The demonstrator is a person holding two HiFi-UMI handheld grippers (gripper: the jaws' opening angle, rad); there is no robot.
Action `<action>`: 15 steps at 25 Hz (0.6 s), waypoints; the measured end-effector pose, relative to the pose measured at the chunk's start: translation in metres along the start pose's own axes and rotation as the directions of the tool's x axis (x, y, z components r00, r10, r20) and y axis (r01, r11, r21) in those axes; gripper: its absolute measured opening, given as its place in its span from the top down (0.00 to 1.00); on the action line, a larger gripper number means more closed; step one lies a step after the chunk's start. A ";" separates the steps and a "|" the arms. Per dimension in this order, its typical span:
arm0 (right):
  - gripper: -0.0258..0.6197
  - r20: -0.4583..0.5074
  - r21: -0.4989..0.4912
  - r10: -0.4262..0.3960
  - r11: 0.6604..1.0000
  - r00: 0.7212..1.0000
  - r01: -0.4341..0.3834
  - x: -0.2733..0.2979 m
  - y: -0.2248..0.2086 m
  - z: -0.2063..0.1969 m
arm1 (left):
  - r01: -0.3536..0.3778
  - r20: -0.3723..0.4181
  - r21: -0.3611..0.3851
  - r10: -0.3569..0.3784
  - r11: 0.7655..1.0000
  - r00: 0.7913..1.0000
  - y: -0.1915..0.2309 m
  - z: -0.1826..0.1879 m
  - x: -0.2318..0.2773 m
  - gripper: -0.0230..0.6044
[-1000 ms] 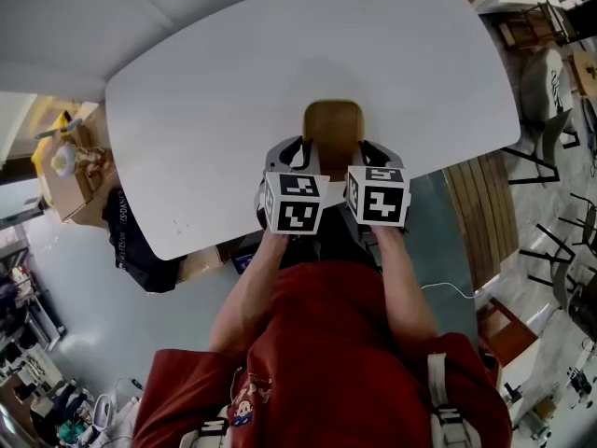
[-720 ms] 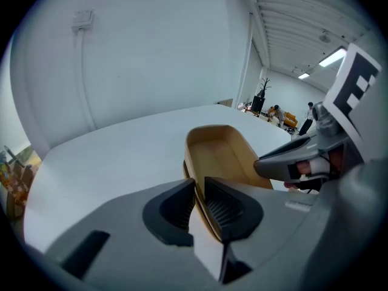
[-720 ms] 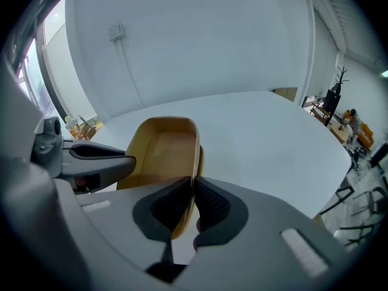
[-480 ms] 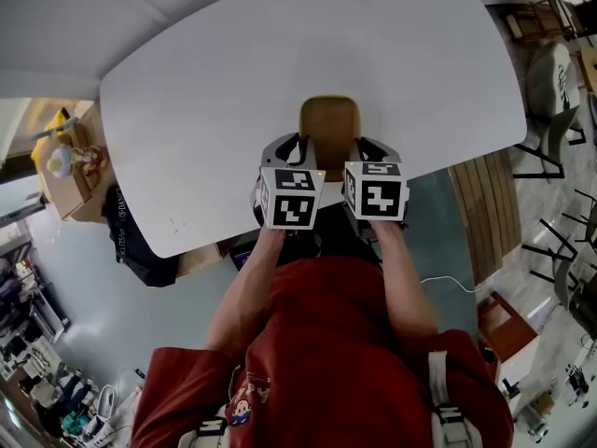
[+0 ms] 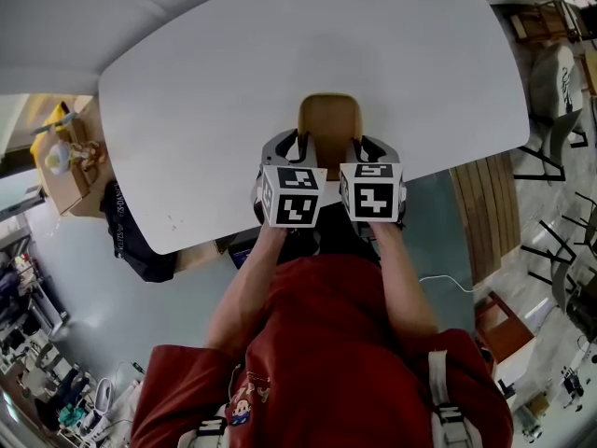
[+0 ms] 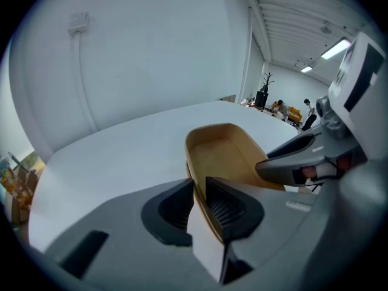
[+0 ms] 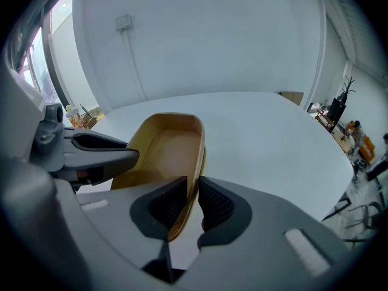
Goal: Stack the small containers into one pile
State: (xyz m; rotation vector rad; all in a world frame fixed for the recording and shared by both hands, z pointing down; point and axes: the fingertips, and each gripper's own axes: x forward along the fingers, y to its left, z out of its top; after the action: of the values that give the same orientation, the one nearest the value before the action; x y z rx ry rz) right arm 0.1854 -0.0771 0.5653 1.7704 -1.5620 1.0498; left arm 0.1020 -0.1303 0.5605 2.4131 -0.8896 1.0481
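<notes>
On the white table (image 5: 233,82) rests a tan container (image 5: 329,124). The left gripper (image 6: 197,202) and right gripper (image 7: 193,202) straddle its walls, jaws just loosened, probably to release it.

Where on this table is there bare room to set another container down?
Bare white table lies left of the tan container, beyond it to the far edge, and to its right. Crowded only at the near edge: the left hand-held gripper and right hand-held gripper each straddle a container wall, jaws just opening.
</notes>
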 end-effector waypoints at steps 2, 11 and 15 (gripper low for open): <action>0.86 -0.005 -0.005 -0.002 1.000 1.000 0.002 0.002 0.000 -0.002 | -0.001 -0.002 -0.002 0.001 1.000 1.000 0.000 -0.001 0.001 0.85; 0.89 0.007 -0.002 -0.020 1.000 1.000 0.020 -0.001 -0.003 0.005 | 0.014 0.021 0.002 -0.014 1.000 1.000 -0.003 0.009 -0.002 0.85; 0.89 0.020 -0.001 -0.022 1.000 1.000 0.022 -0.006 -0.001 0.009 | 0.019 0.034 0.003 -0.019 1.000 0.999 -0.003 0.013 -0.006 0.86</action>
State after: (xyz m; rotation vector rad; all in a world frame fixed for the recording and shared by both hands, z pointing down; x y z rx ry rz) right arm 0.1886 -0.0813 0.5555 1.7987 -1.5516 1.0239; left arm 0.1075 -0.1330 0.5467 2.4441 -0.8756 1.0050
